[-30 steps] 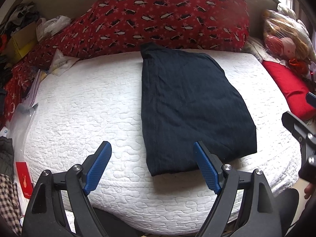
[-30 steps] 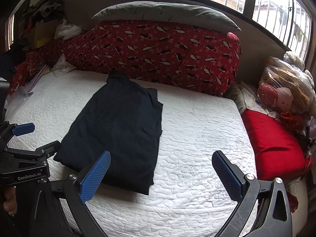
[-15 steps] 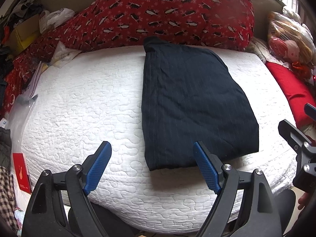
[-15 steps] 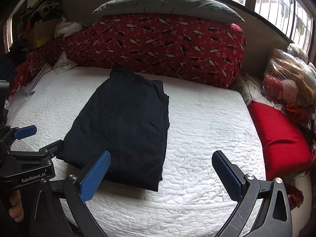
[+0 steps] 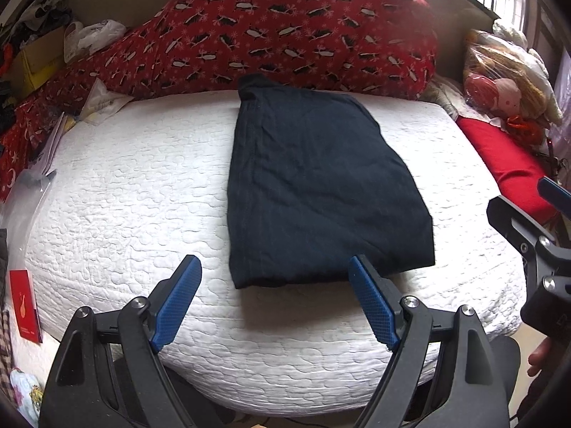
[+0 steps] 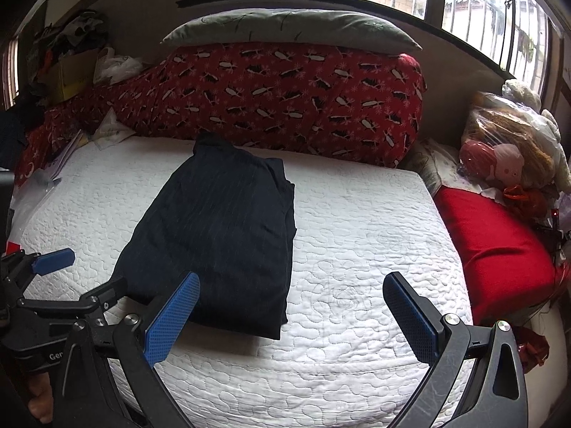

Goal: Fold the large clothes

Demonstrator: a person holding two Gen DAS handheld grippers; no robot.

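A dark navy garment (image 5: 321,185) lies folded into a long rectangle on the white quilted mattress (image 5: 135,192), its narrow end toward the red bedding. My left gripper (image 5: 274,278) hovers open just short of the garment's near edge, holding nothing. In the right wrist view the same garment (image 6: 221,235) lies left of centre. My right gripper (image 6: 291,296) stands open above its near right corner, empty. The left gripper (image 6: 53,260) shows at the left edge there, and the right gripper's body appears at the right edge of the left wrist view.
A red penguin-print duvet (image 6: 285,100) with a grey pillow (image 6: 289,28) on top lines the far side. A red cushion (image 6: 496,246) and bagged soft toys (image 6: 506,149) sit right. Papers and plastic bags (image 5: 43,157) clutter the left edge; a red packet (image 5: 25,306) lies low left.
Both views have shifted a little, so the garment sits slightly farther from the fingertips and more of the window shows on the right. Both grippers stay open and empty.
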